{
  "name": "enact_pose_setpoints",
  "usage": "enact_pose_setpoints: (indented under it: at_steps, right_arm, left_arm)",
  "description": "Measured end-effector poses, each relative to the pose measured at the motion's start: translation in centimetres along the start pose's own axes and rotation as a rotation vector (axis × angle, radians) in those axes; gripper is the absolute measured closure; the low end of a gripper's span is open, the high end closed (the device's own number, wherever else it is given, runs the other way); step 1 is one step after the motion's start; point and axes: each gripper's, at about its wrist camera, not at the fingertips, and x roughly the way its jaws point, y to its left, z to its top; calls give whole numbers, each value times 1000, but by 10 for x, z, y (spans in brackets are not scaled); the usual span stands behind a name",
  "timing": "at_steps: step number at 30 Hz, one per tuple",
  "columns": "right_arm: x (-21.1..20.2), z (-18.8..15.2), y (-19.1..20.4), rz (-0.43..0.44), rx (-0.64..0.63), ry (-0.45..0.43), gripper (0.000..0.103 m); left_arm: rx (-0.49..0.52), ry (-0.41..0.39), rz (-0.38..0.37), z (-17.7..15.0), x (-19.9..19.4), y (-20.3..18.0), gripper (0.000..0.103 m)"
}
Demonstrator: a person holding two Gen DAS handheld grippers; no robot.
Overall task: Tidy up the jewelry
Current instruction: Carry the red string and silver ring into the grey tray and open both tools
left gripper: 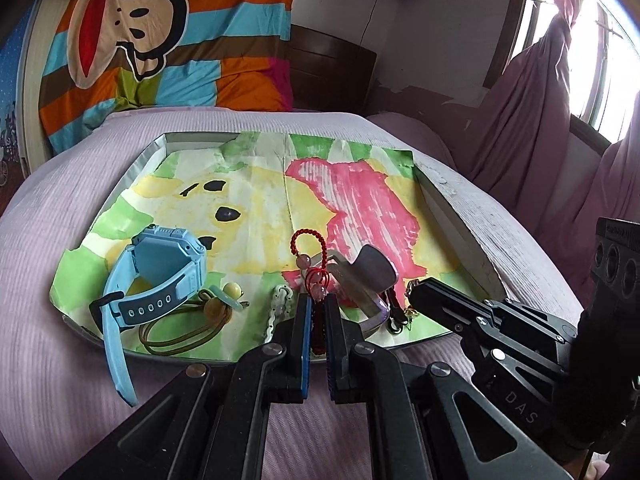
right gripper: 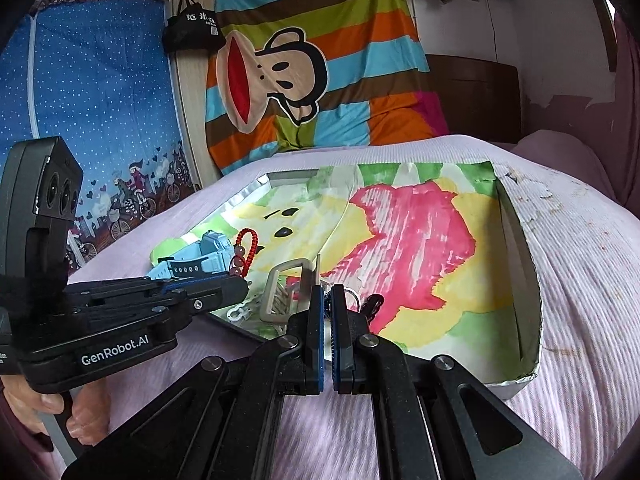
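Observation:
A shallow tray (left gripper: 452,196) lined with a painted paper lies on the bed. My left gripper (left gripper: 317,304) is shut on a red cord charm with pink beads (left gripper: 310,256), whose loop stands up above the fingertips; the charm also shows in the right wrist view (right gripper: 244,252). My right gripper (right gripper: 328,300) is shut on a thin dark cord or chain (right gripper: 370,302) at the tray's near edge. A blue watch (left gripper: 160,276), a brown cord with yellow beads (left gripper: 188,320), a white chain (left gripper: 278,308) and a grey-lilac watch (left gripper: 368,276) lie in the tray.
The tray (right gripper: 528,280) sits on a lilac bedspread (left gripper: 48,240). A striped monkey blanket (left gripper: 168,36) hangs behind. Purple curtains (left gripper: 532,120) and a window are at the right. The far half of the tray holds only the painted paper (left gripper: 340,184).

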Motion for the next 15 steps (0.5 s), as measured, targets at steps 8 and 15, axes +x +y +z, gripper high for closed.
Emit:
enact_pose_setpoints:
  at_steps: [8, 15]
  right_arm:
    - [17, -6, -11, 12, 48, 54, 100]
    - [17, -7, -14, 14, 68, 51, 100]
  left_arm:
    - [-42, 29, 7, -5, 8, 9, 96]
    - [-45, 20, 15, -6, 5, 8, 96]
